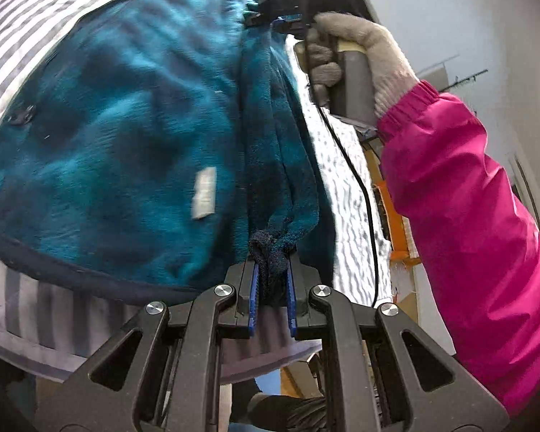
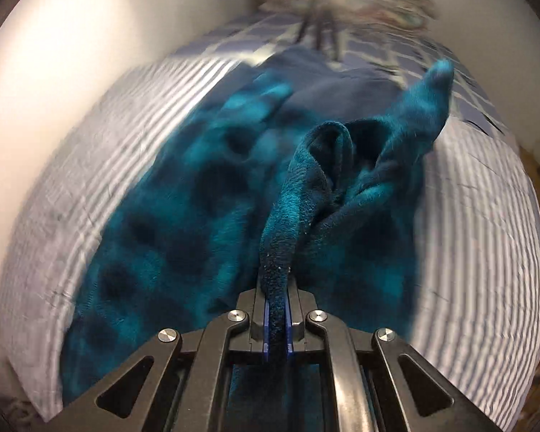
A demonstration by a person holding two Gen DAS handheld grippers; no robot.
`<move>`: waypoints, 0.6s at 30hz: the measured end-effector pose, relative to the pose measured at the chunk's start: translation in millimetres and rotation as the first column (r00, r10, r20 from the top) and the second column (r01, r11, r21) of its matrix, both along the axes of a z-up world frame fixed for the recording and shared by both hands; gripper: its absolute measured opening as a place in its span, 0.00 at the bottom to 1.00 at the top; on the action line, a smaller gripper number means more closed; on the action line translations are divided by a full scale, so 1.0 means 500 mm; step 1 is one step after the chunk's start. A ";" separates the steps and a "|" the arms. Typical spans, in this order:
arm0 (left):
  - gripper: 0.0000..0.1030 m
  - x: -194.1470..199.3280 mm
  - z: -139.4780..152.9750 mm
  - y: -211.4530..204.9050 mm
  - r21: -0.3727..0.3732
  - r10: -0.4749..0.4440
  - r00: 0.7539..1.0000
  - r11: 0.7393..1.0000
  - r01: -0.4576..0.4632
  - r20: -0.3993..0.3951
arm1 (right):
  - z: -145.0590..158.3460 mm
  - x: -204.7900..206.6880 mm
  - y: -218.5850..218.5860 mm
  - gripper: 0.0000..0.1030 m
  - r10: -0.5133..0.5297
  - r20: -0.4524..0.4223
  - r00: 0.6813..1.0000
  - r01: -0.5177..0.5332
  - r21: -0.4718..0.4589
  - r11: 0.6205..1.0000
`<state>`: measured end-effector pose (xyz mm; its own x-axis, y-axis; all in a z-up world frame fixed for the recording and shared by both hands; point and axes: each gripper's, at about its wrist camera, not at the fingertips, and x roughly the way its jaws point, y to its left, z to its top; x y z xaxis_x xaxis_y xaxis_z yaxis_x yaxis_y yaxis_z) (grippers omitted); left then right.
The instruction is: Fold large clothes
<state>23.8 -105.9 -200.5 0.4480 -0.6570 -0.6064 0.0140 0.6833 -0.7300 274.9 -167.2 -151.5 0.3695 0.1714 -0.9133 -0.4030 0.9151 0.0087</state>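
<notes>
A large teal and dark blue checked fleece garment [image 1: 126, 136] lies spread on a striped bed, with a small white label on it. My left gripper [image 1: 271, 270] is shut on a dark navy cuff or hem corner of the fleece. Far across the garment, my right gripper [image 1: 270, 14] pinches another edge, held by a gloved hand [image 1: 363, 57] in a pink sleeve. In the right wrist view the right gripper [image 2: 277, 298] is shut on a rolled fold of the fleece garment [image 2: 198, 216], which rises from the jaws and drapes down onto the bed.
The bed carries a grey and white striped sheet [image 1: 21, 43] [image 2: 486, 252]. A white wall [image 2: 54, 36] runs along the bed's left side. Crumpled patterned bedding [image 2: 342, 3] lies at the far end. Orange wooden furniture [image 1: 392, 201] and a black cable [image 1: 363, 187] show beside the bed.
</notes>
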 end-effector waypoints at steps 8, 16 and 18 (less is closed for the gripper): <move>0.10 0.004 -0.002 -0.005 0.007 -0.015 1.000 1.000 0.015 0.004 | -0.010 -0.006 -0.011 0.24 0.042 -0.007 0.999 -0.042 0.052 0.998; 0.10 0.017 0.008 0.005 0.004 -0.018 1.000 1.000 0.018 0.019 | 0.086 -0.129 -0.215 0.30 -0.113 0.012 0.994 0.104 0.291 0.951; 0.10 0.013 0.014 0.006 0.014 -0.021 0.999 1.000 0.020 0.029 | 0.082 -0.183 -0.232 0.30 -0.108 0.002 0.994 0.103 0.278 0.955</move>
<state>30.4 -103.1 -193.5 0.4523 -0.6582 -0.6018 0.0497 0.6924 -0.7198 183.4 -283.5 -110.4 0.4144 0.3761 -0.8288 -0.3070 0.9150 0.2618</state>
